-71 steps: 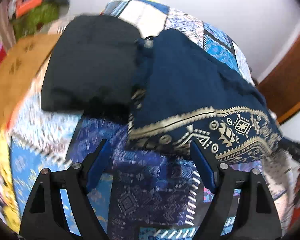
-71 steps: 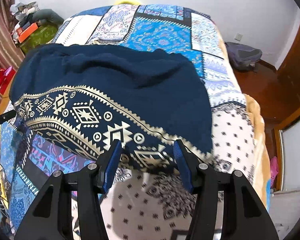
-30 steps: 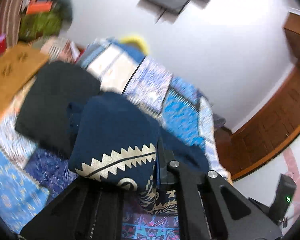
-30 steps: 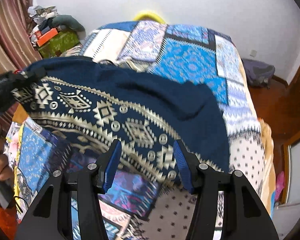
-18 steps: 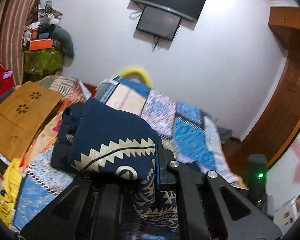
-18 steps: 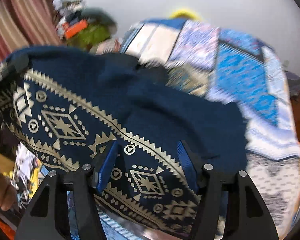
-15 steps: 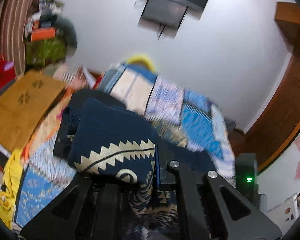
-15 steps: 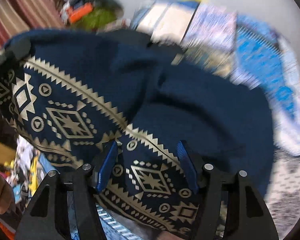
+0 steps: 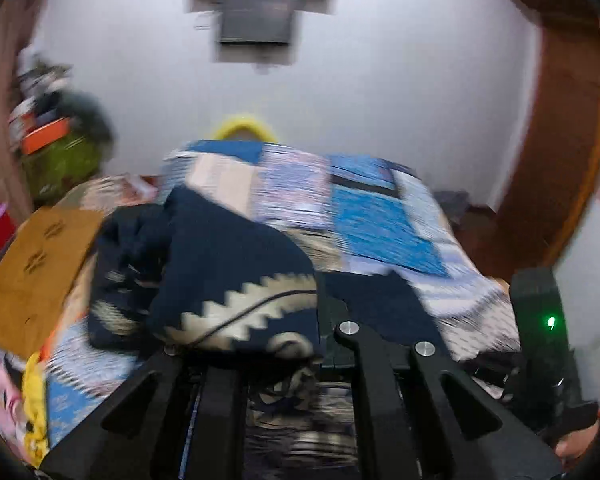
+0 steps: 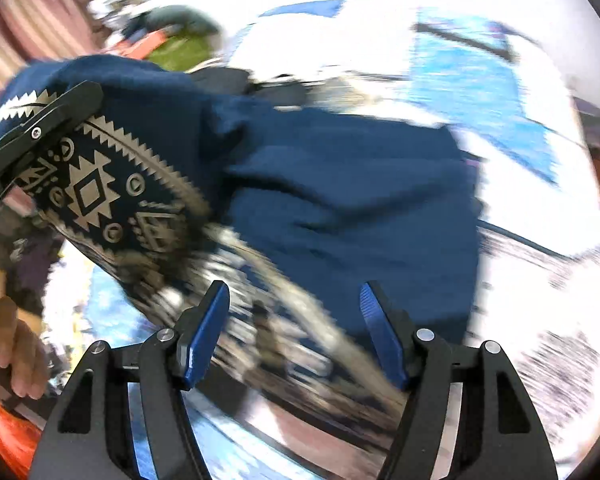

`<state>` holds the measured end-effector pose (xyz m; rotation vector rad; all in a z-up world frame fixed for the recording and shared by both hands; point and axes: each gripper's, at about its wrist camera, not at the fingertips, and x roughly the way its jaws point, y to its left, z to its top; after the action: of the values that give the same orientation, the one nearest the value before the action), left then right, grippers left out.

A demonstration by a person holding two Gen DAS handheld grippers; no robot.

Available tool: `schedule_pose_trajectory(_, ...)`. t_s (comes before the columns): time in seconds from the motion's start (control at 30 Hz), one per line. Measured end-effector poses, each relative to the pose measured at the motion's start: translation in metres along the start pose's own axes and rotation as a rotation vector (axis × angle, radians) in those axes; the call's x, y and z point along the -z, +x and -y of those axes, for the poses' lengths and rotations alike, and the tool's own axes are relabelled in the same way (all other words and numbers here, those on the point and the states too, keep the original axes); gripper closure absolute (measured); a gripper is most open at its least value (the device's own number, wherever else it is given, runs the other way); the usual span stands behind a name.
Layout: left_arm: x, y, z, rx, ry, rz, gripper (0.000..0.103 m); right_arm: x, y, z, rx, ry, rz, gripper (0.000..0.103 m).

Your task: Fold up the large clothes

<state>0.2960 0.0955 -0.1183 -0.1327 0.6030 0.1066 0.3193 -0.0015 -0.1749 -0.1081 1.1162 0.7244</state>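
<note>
A navy garment with a gold zigzag and diamond border (image 9: 228, 264) hangs over my left gripper (image 9: 318, 320), which is shut on its patterned hem. The cloth hides the fingertips. In the right wrist view the same garment (image 10: 340, 184) stretches from the left gripper (image 10: 40, 120) at upper left down across the bed. My right gripper (image 10: 292, 320) hovers low over the hem. Its jaws are opening, and the blue pads (image 10: 204, 332) stand apart without pressing on the cloth. A person's hand (image 10: 16, 344) shows at lower left.
The patchwork quilt (image 9: 380, 220) covers the bed. A brown wooden board (image 9: 36, 264) lies at its left side, with a green and orange pile (image 9: 64, 160) in the corner behind. A wall television (image 9: 260, 12) hangs ahead, and dark wood panelling (image 9: 560, 160) stands on the right.
My left gripper, open at the hem earlier, has shut on it, lifted it, then rolled level. The right gripper has dropped closer to the cloth and its pads stand wider apart.
</note>
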Motion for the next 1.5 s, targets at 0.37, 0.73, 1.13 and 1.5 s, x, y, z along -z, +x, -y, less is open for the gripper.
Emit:
schedule_pose_trajectory(0.37,0.086,0.100,0.112,0.365,0.155,-0.462,0.093,0.052,-0.071,0.108,0.230,0.200,0.030,0.039)
schedule_pose_trajectory(0.73,0.070,0.060,0.097,0.384,0.250,-0.454,0.046,0.044,-0.088,0.076,0.143,0.160,0.113,0.039)
schedule_pose_trajectory(1.13,0.048,0.052,0.032,0.148,0.195,-0.333,0.019,0.010,-0.049,0.034,0.079,0.106,0.128,0.036)
schedule_pose_trajectory(1.5,0.094,0.086,-0.023,0.204,0.053,-0.475,0.018,0.062,-0.014,0.084,0.072,0.227,-0.044,0.035)
